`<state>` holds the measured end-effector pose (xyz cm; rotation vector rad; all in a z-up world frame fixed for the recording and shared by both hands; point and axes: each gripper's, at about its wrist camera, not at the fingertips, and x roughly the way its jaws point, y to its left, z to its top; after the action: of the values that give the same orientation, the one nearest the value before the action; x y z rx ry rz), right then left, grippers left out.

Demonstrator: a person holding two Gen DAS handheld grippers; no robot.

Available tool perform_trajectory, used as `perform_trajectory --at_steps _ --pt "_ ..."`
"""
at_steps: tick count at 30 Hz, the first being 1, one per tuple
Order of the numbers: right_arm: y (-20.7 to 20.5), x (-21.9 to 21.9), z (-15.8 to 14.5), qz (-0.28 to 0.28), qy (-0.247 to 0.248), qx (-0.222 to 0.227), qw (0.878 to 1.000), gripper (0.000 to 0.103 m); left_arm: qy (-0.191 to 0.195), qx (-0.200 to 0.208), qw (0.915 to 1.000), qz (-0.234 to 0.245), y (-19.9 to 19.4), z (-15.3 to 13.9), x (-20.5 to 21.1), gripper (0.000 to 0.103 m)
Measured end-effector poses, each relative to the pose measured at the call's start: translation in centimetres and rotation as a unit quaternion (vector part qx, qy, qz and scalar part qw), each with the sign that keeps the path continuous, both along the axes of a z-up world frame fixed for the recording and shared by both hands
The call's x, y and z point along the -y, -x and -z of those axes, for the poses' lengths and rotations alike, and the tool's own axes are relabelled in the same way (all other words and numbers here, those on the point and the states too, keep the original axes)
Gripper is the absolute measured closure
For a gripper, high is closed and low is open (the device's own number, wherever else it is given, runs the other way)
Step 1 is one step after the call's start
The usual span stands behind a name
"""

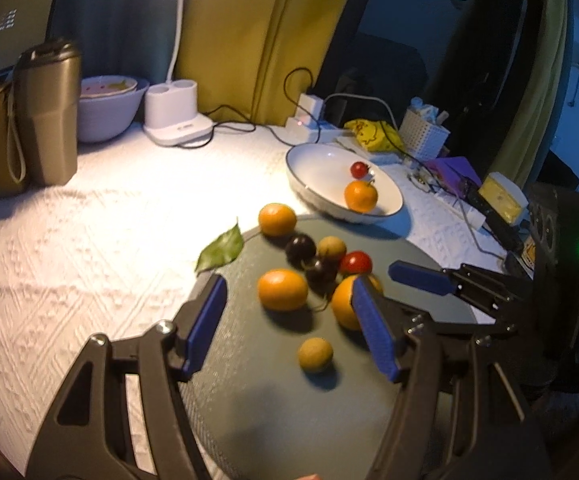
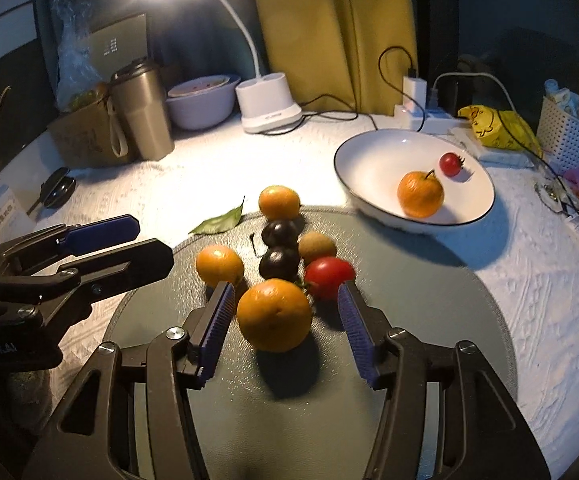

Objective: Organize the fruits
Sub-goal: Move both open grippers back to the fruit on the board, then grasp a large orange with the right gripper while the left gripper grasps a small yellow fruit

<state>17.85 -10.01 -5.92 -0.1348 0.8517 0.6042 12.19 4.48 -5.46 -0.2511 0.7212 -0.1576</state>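
Left tool [image 1: 289, 320]: spread, nothing betw. its pads; hung over the gray mat [image 1: 273, 420], lower center of left wrist view.
Fruit pile: oranges, dark plums, brown fruits & a red tomato [image 2: 328, 277] lay on mat, center of both views.
Right tool [image 2: 285, 324]: spread, flanked the big orange [image 2: 275, 314] w/o touching; gap showed each side.
Bowl [image 2: 373, 160]: white, upper right of right wrist view, on the surface beside mat; held an orange [image 2: 420, 194] & a small tomato [image 2: 451, 164].
Leaf [image 2: 219, 222]: at mat's upper-left edge.
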Motion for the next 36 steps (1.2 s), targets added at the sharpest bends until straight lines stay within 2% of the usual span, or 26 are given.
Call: perform_trajectory --at_steps 9,11,29,30,31,35,36 --pt "-0.1 -1.0 1.6 -0.016 0.015 -0.030 0.999 0.046 -0.003 -0.019 0.9998 -0.007 0.6 1.1 -0.2 0.037" --pt "-0.1 -0.9 1.5 -0.018 0.015 -0.028 0.999 0.057 -0.005 -0.022 0.9997 -0.005 0.6 1.2 0.0 0.037" --pt "0.0 2.7 0.1 0.008 -0.008 -0.009 1.000 0.057 -0.052 -0.075 0.9952 0.035 -0.4 3.8 3.8 0.037" --pt "0.0 2.9 0.0 0.010 -0.010 -0.008 1.000 0.057 -0.055 -0.077 0.9948 0.037 -0.5 4.0 4.0 0.039" --pt "-0.1 3.1 -0.1 0.011 -0.011 -0.007 1.000 0.057 -0.058 -0.079 0.9945 0.038 -0.5 4.1 4.1 0.048" --pt "-0.2 3.4 -0.2 0.014 -0.015 -0.005 1.000 0.057 -0.072 -0.080 0.9935 0.039 -0.6 4.0 4.5 0.070" --pt "-0.3 3.6 -0.3 0.015 -0.016 -0.004 1.000 0.057 -0.073 -0.081 0.9933 0.040 -0.6 4.1 4.6 0.078"
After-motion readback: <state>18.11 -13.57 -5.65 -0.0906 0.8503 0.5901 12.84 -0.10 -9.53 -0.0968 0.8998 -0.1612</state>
